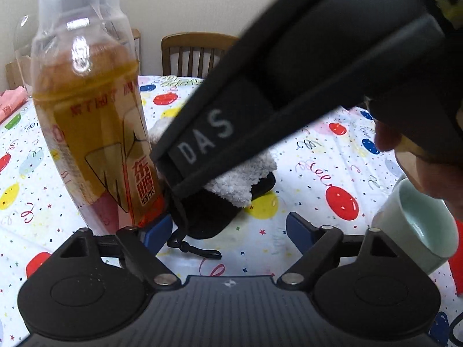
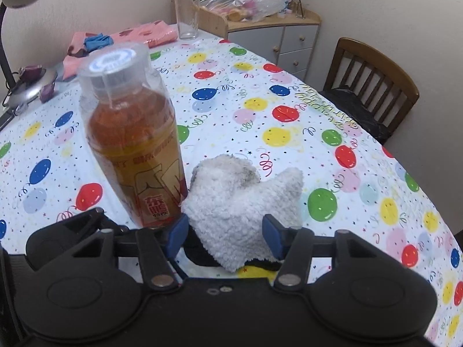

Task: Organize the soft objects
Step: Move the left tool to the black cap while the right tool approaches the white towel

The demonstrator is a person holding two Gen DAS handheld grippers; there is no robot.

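A white fluffy soft cloth (image 2: 243, 202) lies on a black drawstring pouch (image 1: 214, 214) on the balloon-print tablecloth (image 2: 260, 110). The cloth shows in the left wrist view (image 1: 240, 182) too. My right gripper (image 2: 228, 231) is open, its blue fingertips on either side of the cloth's near end. Its black body (image 1: 318, 57) crosses the left wrist view above the cloth. My left gripper (image 1: 228, 231) is open, low over the table just short of the pouch. A bottle of amber drink (image 2: 133, 144) stands upright left of the cloth, also in the left wrist view (image 1: 92, 121).
A pale green mug (image 1: 419, 225) stands at the right. A clear glass (image 2: 188, 17) and pink fabric (image 2: 124, 37) lie at the far table edge. A lamp base (image 2: 31, 86) is at the left. Wooden chairs (image 2: 373, 86) and a cabinet (image 2: 289, 37) stand beyond.
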